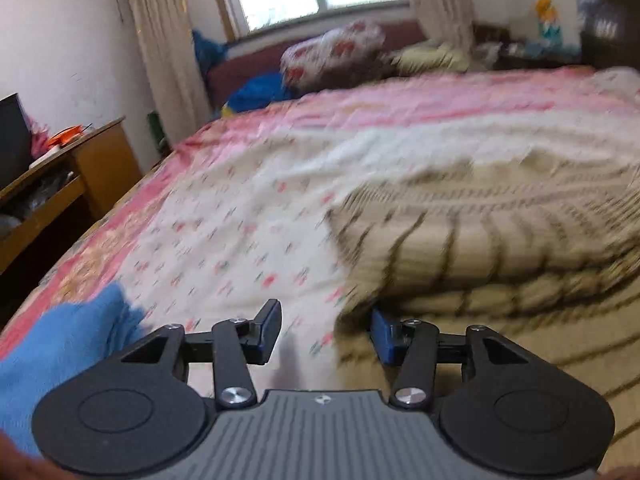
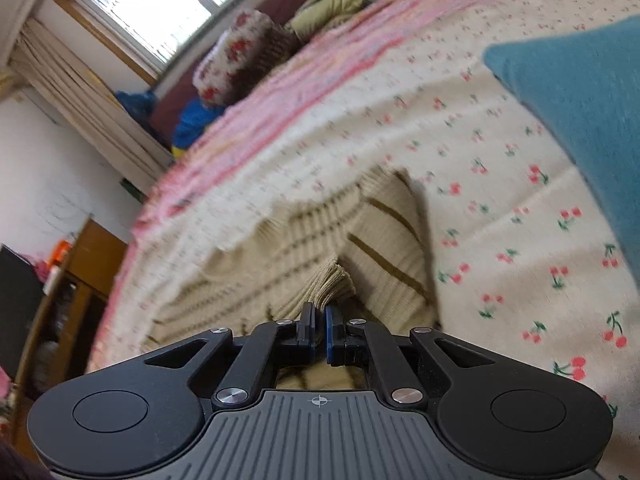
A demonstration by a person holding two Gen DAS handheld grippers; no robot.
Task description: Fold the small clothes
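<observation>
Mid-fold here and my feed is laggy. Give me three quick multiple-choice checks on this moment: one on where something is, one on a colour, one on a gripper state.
1. Where does the beige striped sweater lie?
A. on the wooden desk
B. on the cherry-print bedspread
C. on the floor

2. What colour are the sweater's thin stripes?
A. red
B. dark olive-brown
C. blue

3. How does the right gripper stand?
A. wide open above the bed
B. shut on nothing
C. shut on a fold of the sweater

Answers:
1 B, the bedspread shows all around the knit.
2 B, dark lines cross the beige in both views.
3 C, ribbed fabric bunches out between its nearly closed fingers, while the left gripper is open at the sweater's edge.
</observation>
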